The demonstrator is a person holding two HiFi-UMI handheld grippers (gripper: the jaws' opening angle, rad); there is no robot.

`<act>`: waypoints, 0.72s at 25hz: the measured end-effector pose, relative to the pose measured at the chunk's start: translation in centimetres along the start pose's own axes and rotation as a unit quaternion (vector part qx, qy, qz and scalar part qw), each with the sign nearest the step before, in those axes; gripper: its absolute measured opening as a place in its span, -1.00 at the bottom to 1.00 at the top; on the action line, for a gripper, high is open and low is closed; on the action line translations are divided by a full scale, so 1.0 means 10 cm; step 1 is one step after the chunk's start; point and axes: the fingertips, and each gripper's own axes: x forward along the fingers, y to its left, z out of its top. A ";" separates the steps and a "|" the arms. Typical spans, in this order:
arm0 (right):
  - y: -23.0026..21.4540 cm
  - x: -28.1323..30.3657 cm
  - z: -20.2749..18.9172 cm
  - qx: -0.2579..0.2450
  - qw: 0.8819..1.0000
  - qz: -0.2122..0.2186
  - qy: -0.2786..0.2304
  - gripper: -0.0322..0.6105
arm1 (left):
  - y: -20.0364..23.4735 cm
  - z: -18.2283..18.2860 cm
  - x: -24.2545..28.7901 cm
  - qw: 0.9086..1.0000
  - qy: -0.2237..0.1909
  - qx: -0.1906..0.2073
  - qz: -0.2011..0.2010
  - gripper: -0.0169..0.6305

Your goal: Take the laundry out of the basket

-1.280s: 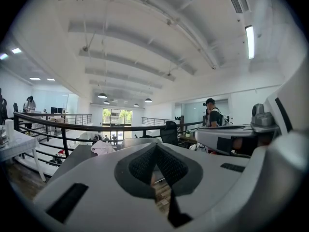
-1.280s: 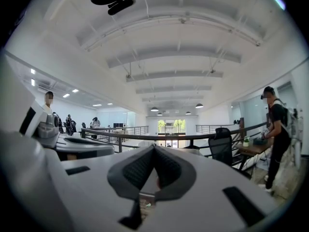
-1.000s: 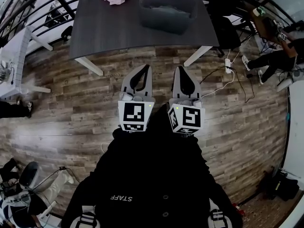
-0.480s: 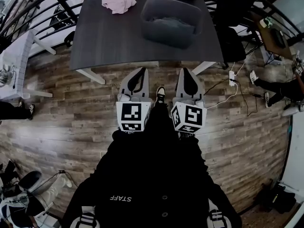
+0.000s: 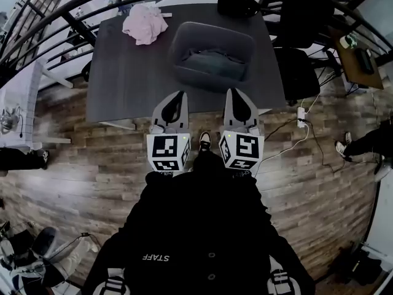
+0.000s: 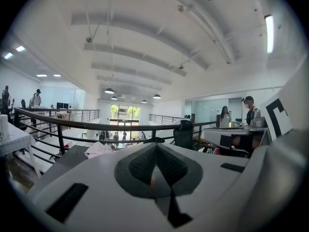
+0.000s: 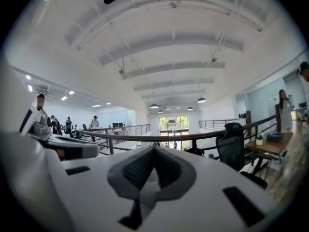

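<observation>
The laundry, a dark grey crumpled heap of soft cloth, lies in the basket, a grey tub with rounded corners and smooth walls. A pink cloth sits bunched near the far left corner of the table, well apart from the basket; I'd guess that piece is already out, so the grey load is what's left. The table is matte dark wood grain. My left gripper and right gripper hover at the near edge, jaws together, nothing between them.
</observation>
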 end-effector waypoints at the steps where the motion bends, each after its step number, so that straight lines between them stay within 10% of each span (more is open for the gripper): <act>1: -0.06 0.12 0.00 0.001 1.000 0.005 0.004 -0.86 | 0.01 0.00 0.14 1.000 0.004 -0.004 0.001 -0.94; 18: -0.81 1.40 -0.28 0.024 0.996 0.051 0.064 -0.86 | 0.19 -0.05 1.71 0.998 0.060 -0.007 0.013 -0.94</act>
